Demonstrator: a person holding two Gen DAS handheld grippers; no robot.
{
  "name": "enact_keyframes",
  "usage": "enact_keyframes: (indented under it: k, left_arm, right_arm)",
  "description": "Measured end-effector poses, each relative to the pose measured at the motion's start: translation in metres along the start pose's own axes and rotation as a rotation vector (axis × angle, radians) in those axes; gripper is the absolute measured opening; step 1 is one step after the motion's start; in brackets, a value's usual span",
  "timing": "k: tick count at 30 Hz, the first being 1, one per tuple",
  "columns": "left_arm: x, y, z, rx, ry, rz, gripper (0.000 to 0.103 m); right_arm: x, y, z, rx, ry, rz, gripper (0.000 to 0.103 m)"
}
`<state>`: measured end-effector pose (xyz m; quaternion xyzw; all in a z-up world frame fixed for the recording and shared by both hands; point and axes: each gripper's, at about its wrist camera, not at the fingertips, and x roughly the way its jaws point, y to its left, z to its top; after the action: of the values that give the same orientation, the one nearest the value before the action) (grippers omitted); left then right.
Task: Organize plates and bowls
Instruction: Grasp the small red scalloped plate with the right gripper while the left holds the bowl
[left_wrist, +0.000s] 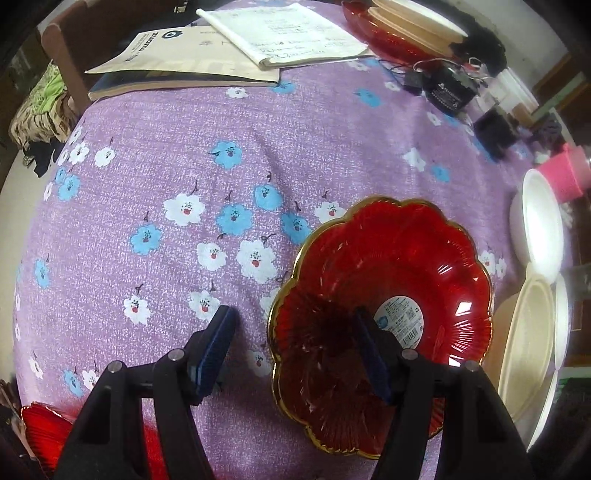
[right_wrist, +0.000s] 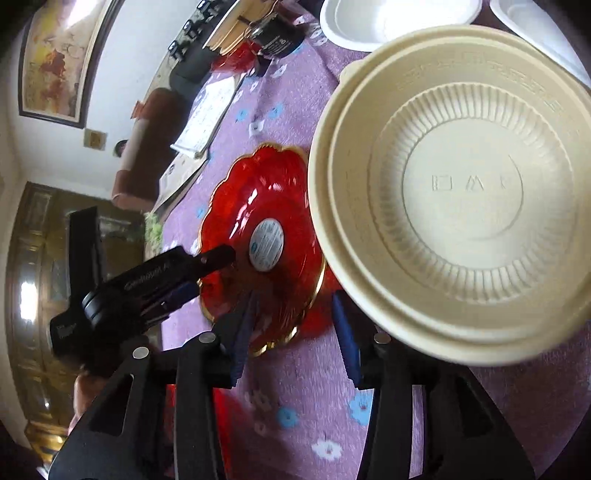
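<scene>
1. The red glass plate (left_wrist: 384, 295), scalloped like a flower with a thin gold rim and fine radial ribs, lay on the counter (left_wrist: 155, 122) near its right side, a round printed sticker (left_wrist: 400, 325) at its centre.
2. The left claw (left_wrist: 295, 350) stood apart over the plate's near-left rim, one ridged blue pad inside the dish and the other outside above the cloth; neither pressed on the glass.
3. The right claw (right_wrist: 295, 336) stood apart too, with no thing between its pads, the plate's gold edge just beside its left pad.
4. A cream plastic bowl (right_wrist: 461, 192), round with a fluted inner wall and embossed marks on its flat base, overlapped the plate's right edge in the right wrist view.
5. Smooth white bowls (left_wrist: 537, 218) sat further right.
6. The counter's cover was a purple woven cloth printed with blue and white flowers.
</scene>
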<state>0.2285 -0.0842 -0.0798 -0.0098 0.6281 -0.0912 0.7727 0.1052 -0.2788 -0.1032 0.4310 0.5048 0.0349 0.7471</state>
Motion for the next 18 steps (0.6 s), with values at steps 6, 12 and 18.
enact_keyframes:
  k: [6, 12, 18]
  left_arm:
    - [0.006, -0.003, 0.013, 0.001, 0.008, -0.026, 0.064]
    - [0.010, -0.016, 0.016, 0.046, 0.008, -0.035, 0.051]
    - [0.009, -0.010, 0.017, 0.024, -0.018, -0.018, 0.025]
  right_arm:
    - [0.013, 0.001, 0.003, 0.040, -0.030, 0.027, 0.044]
    - [0.012, 0.000, 0.002, 0.014, -0.054, 0.036, 0.042]
    - [0.013, -0.007, 0.003, -0.008, -0.075, -0.004, 0.015]
